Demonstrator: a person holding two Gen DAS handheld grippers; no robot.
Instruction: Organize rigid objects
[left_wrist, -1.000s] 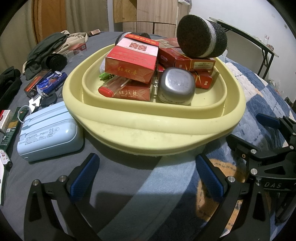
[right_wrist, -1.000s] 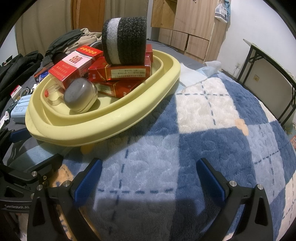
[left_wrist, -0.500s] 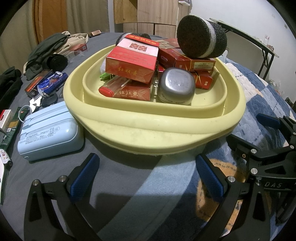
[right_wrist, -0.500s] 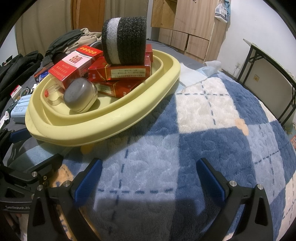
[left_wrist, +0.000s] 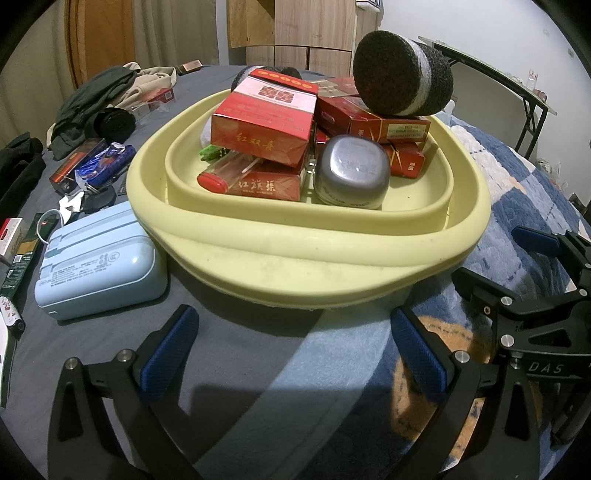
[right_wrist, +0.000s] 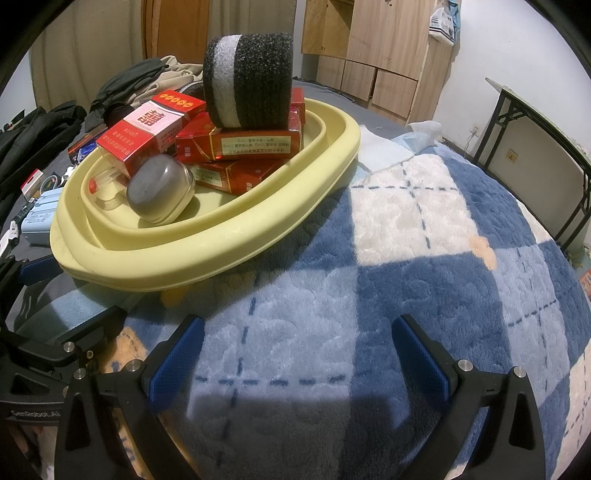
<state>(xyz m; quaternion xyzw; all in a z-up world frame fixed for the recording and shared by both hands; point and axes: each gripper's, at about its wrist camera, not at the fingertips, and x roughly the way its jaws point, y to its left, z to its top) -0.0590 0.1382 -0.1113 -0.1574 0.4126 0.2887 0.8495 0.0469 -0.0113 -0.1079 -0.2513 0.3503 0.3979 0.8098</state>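
Observation:
A pale yellow basin (left_wrist: 306, 258) (right_wrist: 229, 225) sits on the bed, piled with several red boxes (left_wrist: 266, 118) (right_wrist: 236, 144), a silver rounded case (left_wrist: 351, 173) (right_wrist: 160, 194) and a black-and-white foam cylinder (left_wrist: 402, 75) (right_wrist: 247, 79) on top. A light blue case (left_wrist: 99, 262) lies left of the basin. My left gripper (left_wrist: 291, 354) is open just in front of the basin's near rim, holding nothing. My right gripper (right_wrist: 297, 360) is open and holding nothing over the blue plaid blanket (right_wrist: 424, 240), right of the basin.
Small packets and a blue wrapper (left_wrist: 99, 166) lie on the grey sheet at the left, with dark clothes (left_wrist: 96, 99) behind them. Wooden cabinets (right_wrist: 373, 44) stand at the back. A black folding table (right_wrist: 535, 122) is on the right.

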